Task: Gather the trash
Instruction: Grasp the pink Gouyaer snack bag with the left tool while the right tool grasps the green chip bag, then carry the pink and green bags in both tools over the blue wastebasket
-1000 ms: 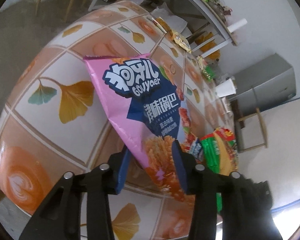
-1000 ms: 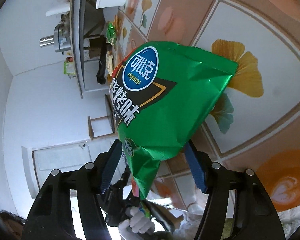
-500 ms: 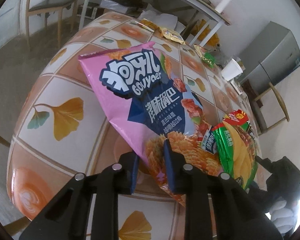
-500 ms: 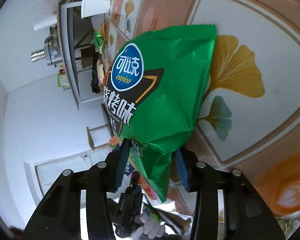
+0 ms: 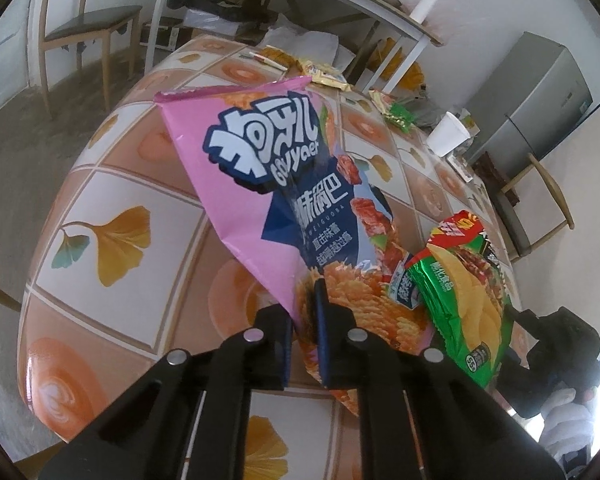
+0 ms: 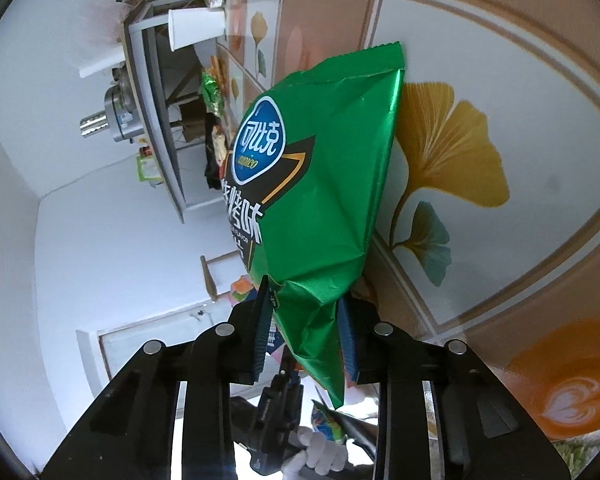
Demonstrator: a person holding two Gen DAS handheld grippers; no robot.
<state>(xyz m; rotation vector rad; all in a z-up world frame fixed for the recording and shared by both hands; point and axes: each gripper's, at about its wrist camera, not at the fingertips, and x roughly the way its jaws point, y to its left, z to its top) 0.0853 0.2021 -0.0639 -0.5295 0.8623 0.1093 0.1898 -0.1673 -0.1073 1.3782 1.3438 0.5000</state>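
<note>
Currently my left gripper [image 5: 304, 330] has its jaws clenched on the lower corner of the crinkled pink foil snack bag [image 5: 268, 184], and my right gripper [image 6: 306, 330] has its jaws clenched on the crumpled bottom end of the glossy green foil crisp bag [image 6: 324, 184]. Both bags stand up from the jaws, raised over the near end of the desk [image 5: 112, 184]; the green bag also shows in the left view [image 5: 464, 292], just beside the pink one.

Procedure for the step in hand, as I judge it:
1. Hold clamping force constant. Foil film is slick and thin; a slack grip would let a bag slide out.
2. Carry both bags apart from each other so the loose upper ends do not snag.
3. Move steadily; the light, sail-like bags will flap if swung.
4. Release only over the waste container, which no view shows.

Surface: a glossy tiled covering in peach and white squares with ginkgo-leaf and latte-art prints. Toward the far end lie more wrappers, including a small green wrapper [image 5: 400, 114] and a yellow wrapper [image 5: 328, 76], and a white paper cup [image 5: 446, 138], so collecting looks far from finished.

Room: a wooden chair [image 5: 88, 28] stands past the far left corner, a long shelf table [image 5: 384, 8] runs behind, and a grey cabinet [image 5: 536, 92] stands at the right.
</note>
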